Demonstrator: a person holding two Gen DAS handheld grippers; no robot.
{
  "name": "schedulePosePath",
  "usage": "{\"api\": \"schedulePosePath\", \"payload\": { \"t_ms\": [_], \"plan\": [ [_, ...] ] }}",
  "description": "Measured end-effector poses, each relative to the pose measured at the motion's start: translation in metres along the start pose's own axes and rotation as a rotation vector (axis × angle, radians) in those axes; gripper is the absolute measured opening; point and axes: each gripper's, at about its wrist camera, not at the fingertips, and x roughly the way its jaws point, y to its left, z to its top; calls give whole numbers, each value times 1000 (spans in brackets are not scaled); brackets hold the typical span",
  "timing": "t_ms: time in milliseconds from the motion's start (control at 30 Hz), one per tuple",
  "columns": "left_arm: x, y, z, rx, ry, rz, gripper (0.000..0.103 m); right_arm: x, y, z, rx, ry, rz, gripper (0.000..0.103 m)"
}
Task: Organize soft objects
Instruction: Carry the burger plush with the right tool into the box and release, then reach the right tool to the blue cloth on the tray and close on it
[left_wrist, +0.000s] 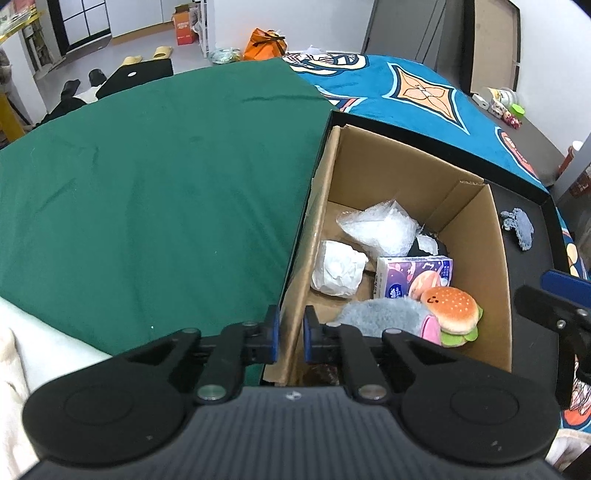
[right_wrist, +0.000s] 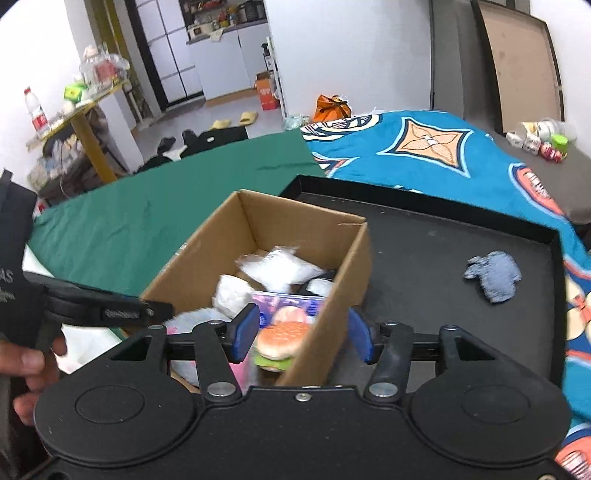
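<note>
An open cardboard box (left_wrist: 406, 173) stands in a black tray (right_wrist: 424, 266). Inside lie a burger plush (left_wrist: 452, 310), a grey and pink plush (left_wrist: 380, 314), a tissue pack (left_wrist: 413, 275), a clear plastic bag (left_wrist: 380, 229) and crumpled white paper (left_wrist: 338, 271). My left gripper (left_wrist: 291, 334) is shut on the box's left wall, one blue pad on each side. My right gripper (right_wrist: 303, 334) hangs open over the box's near right corner, above the burger plush (right_wrist: 282, 338), touching nothing. A blue-grey cloth (right_wrist: 493, 275) lies on the tray to the right of the box.
A green cloth (left_wrist: 147, 184) covers the surface left of the tray, and a blue patterned blanket (left_wrist: 424, 88) lies behind and to the right. A person's hand (right_wrist: 26, 365) holds the left gripper. Small jars (right_wrist: 543, 142) stand far right.
</note>
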Motion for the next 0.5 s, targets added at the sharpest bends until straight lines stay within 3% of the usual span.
{"api": "schedulePosePath", "payload": {
  "t_ms": [300, 500],
  "plan": [
    [-9, -8, 5, 10, -17, 11, 18, -6, -33, 5, -67, 71, -61, 59],
    [-9, -15, 8, 18, -22, 41, 30, -6, -57, 10, -61, 76, -106, 65]
  ]
}}
